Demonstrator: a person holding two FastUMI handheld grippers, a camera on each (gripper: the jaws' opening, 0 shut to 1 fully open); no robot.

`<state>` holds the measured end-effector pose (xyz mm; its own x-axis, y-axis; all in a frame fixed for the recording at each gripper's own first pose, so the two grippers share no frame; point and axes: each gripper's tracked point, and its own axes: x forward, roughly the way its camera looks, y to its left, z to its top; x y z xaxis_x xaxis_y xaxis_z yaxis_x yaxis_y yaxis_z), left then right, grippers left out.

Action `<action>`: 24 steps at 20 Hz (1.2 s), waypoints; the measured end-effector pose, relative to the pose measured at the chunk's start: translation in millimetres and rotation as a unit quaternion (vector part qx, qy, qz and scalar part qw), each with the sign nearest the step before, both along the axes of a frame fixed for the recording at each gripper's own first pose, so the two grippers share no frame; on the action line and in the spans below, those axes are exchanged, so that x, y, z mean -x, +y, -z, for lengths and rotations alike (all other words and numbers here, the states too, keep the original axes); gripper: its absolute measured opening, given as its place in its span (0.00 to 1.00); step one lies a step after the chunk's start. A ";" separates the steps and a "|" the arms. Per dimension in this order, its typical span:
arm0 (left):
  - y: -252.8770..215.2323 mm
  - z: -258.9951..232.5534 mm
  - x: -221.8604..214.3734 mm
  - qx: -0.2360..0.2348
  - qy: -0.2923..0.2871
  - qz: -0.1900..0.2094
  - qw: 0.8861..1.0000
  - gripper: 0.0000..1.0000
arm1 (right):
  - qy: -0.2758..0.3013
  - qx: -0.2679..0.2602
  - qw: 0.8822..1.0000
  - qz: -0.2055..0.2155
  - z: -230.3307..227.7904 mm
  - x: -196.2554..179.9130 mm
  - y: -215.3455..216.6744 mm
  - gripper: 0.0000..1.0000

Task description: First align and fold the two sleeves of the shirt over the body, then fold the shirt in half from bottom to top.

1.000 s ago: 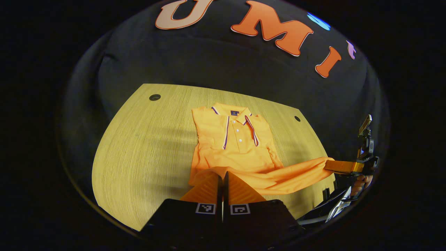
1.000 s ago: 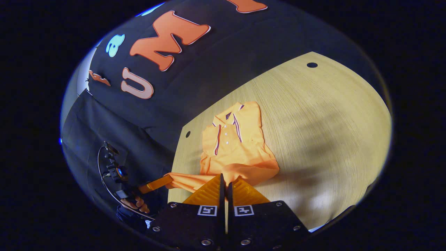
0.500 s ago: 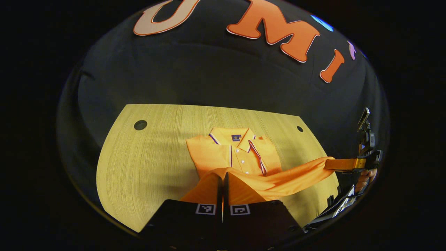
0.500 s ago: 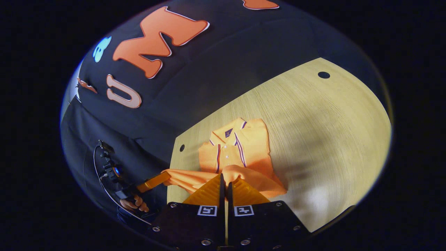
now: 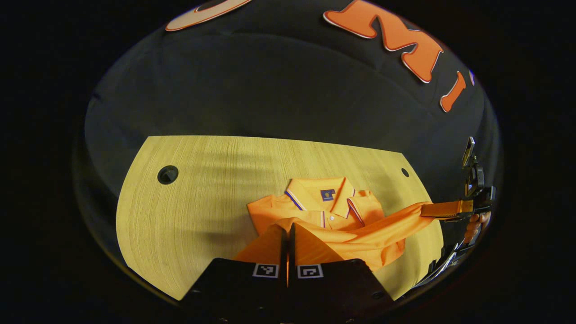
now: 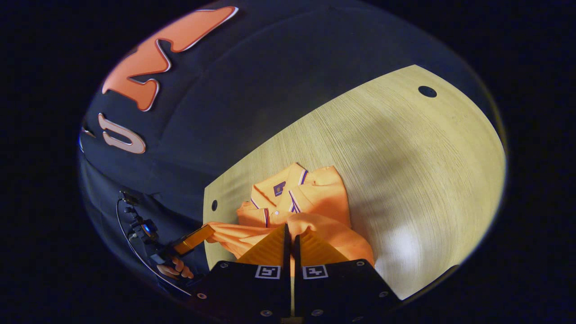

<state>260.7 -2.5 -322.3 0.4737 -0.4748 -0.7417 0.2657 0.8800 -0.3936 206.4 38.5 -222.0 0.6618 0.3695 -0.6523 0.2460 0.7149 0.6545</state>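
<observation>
- Both pairs of fingers are pressed together on the hem of the orange shirt (image 5: 342,234): the left gripper (image 5: 288,231) at one bottom corner, the right gripper (image 6: 290,234) at the other.
- Between them the lifted hem hangs taut above the counter (image 5: 193,198) (sagging slightly at one end).
- Beyond the fingers, the collar (image 6: 281,189) and upper body lie flat on the counter.
- Off to the side, a hand (image 6: 177,269) holds the left gripper.

We see a pale wooden table with fine straight grain (image 5: 189,216) — two small round dark holes (image 5: 167,174) near its far corners. Behind it hangs the booth's black cloth wall (image 5: 270,90). Soft shadows cross the tabletop.
</observation>
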 end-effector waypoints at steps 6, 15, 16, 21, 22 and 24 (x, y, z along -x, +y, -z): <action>-3.8 20.8 -36.7 0.001 0.016 -0.008 1.000 0.01 | 0.016 0.022 1.000 0.013 17.3 -47.4 -5.4 0.04; -7.9 43.1 -70.1 -0.060 0.022 -0.010 0.998 0.02 | 0.045 0.037 0.997 0.049 43.1 -90.9 -17.8 0.04; -7.4 40.0 -69.4 -0.061 0.025 -0.013 0.998 0.05 | 0.042 0.042 0.997 0.051 43.0 -92.9 -17.3 0.10; 1.9 10.8 -69.3 -0.047 -0.007 -0.049 0.998 0.70 | -0.019 0.084 0.995 0.060 8.0 -83.6 -38.4 0.65; 4.6 1.7 -69.9 -0.048 -0.018 -0.058 0.997 0.84 | -0.036 0.098 0.993 0.061 -0.5 -78.6 -44.4 0.73; 13.8 -21.3 -59.6 -0.059 -0.050 -0.072 0.994 0.99 | -0.066 0.130 0.988 0.056 -13.9 -64.7 -47.2 0.81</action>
<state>320.3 11.3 -301.0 0.6043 -0.3091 -0.7344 0.1663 0.9503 -0.2632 271.2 -8.7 -208.2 0.7746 0.1207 -0.6209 0.2584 0.8356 0.4848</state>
